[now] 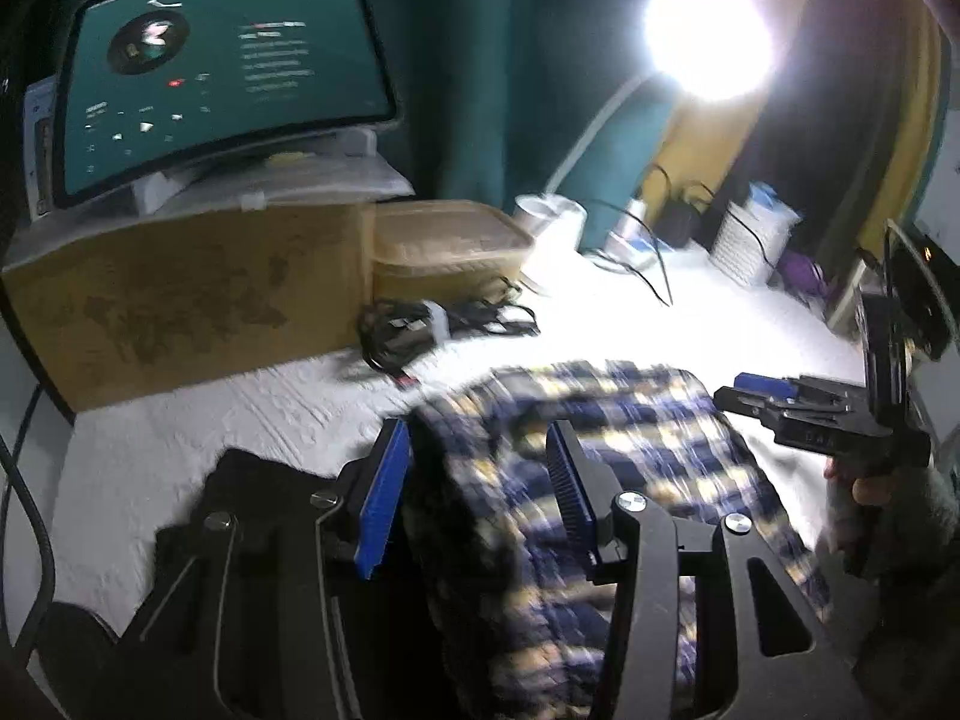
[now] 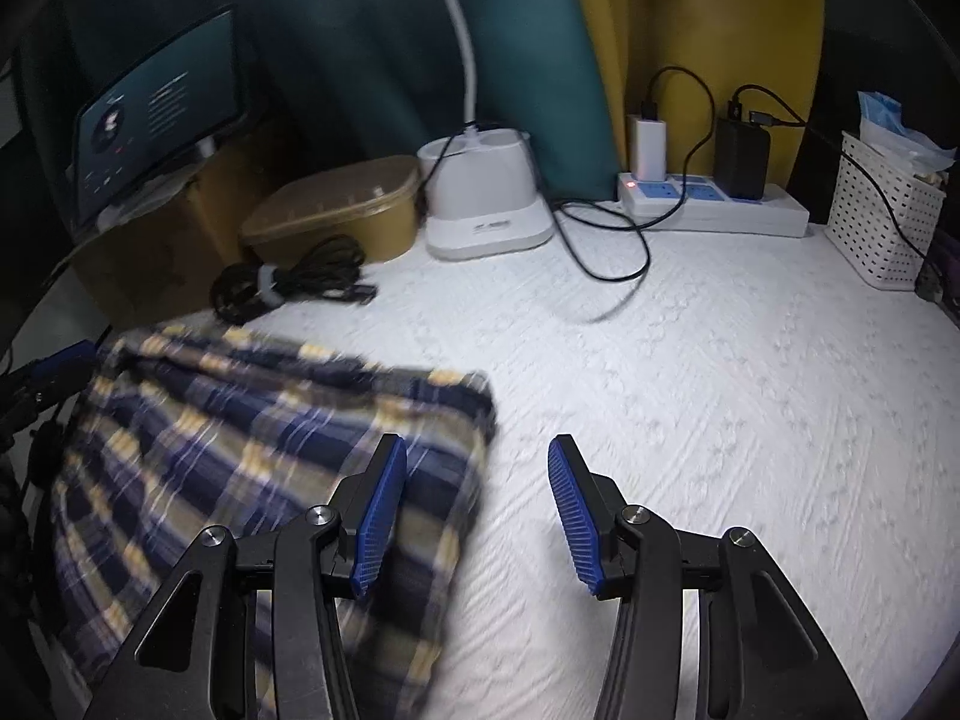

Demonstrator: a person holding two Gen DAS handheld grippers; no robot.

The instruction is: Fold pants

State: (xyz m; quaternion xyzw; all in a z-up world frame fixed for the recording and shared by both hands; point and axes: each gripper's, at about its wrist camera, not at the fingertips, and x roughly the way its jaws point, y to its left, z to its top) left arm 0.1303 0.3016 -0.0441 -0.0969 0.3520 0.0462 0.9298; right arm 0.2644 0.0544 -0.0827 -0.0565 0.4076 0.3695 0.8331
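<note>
The blue, yellow and white plaid pants lie folded in a thick stack on the white textured table cover. My left gripper hangs open over the stack's left edge; the cloth runs between and under its blue pads without being pinched. In the right wrist view the pants fill the lower left. My right gripper is open just off their right edge, its left finger over the cloth and its right finger over bare cover. It also shows at the far right of the left wrist view, as the right gripper held by a hand.
At the back left a monitor stands on a cardboard box, beside a brown lidded container and a coiled black cable. Behind are a lit lamp, its white base, a power strip and a white basket.
</note>
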